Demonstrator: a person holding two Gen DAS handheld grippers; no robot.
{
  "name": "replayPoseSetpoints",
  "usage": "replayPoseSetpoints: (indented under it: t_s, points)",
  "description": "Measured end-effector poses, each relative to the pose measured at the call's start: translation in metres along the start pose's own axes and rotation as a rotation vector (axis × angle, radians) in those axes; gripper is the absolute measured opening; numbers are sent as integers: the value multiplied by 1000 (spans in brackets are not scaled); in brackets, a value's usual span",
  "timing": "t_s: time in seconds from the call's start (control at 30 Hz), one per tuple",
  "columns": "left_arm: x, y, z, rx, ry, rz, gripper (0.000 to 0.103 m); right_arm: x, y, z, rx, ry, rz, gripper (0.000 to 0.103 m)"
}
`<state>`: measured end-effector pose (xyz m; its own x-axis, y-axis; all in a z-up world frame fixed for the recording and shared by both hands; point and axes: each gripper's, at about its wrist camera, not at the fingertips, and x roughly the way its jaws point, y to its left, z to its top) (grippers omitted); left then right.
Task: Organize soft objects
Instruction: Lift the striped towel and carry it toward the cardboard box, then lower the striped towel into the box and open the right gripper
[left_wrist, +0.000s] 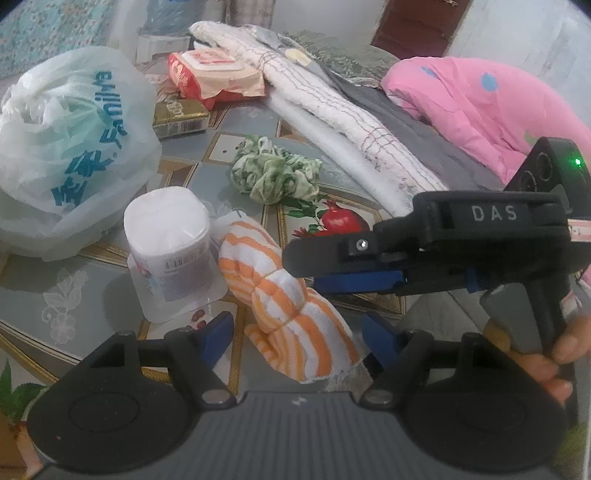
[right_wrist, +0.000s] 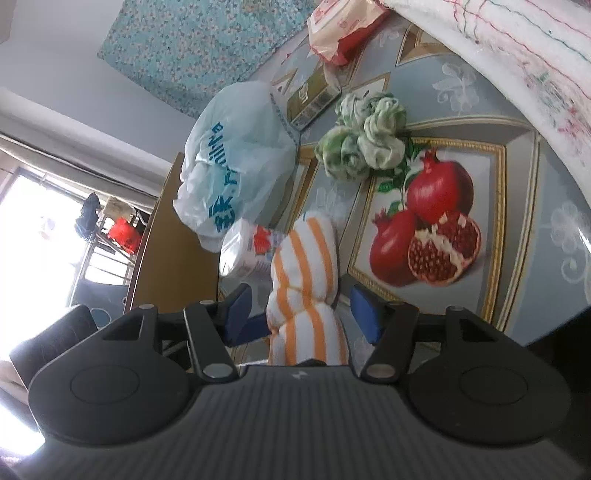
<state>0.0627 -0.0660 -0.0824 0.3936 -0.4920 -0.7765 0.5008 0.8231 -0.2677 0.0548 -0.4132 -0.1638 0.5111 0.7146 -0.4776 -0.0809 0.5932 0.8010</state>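
Cluttered tabletop (left_wrist: 92, 295), orange-striped towel (left_wrist: 291, 314) loose between both gaping tongs: left tongs (left_wrist: 297, 332), right tongs (right_wrist: 301, 314).

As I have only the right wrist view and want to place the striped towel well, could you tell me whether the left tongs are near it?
Observer: Yes. The left tongs straddle the near end of the orange-striped towel, with the pads clear of it on both sides.
Operator: Thank you. Is anything soft beyond the quilted roll?
Observer: A pink blanket with blue dots lies past the white quilted roll.
Operator: And who steadies my right tongs?
Observer: A hand grips the handle of the right tongs.
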Motion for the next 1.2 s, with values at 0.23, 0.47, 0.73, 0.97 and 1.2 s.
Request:
replayPoseSetpoints:
  t_s: [0.23, 0.47, 0.73, 0.97, 1.2]
  points:
    - [9, 6, 7, -47, 8, 5, 65, 19, -7, 6, 16, 2, 4, 46]
    - [8, 3, 7, -39, -3, 12, 55, 20, -15, -3, 53, -7, 42, 40]
    - [-23, -15, 8, 9, -84, 11, 55, -7, 11, -11, 8, -65, 80, 39]
    - [-82, -12, 18, 2, -206, 69, 55, -10, 79, 7, -157, -86, 167, 39]
    - [-154, 39, 24, -109, -290, 206, 55, 46, 176, 31, -341, 21, 321, 40]
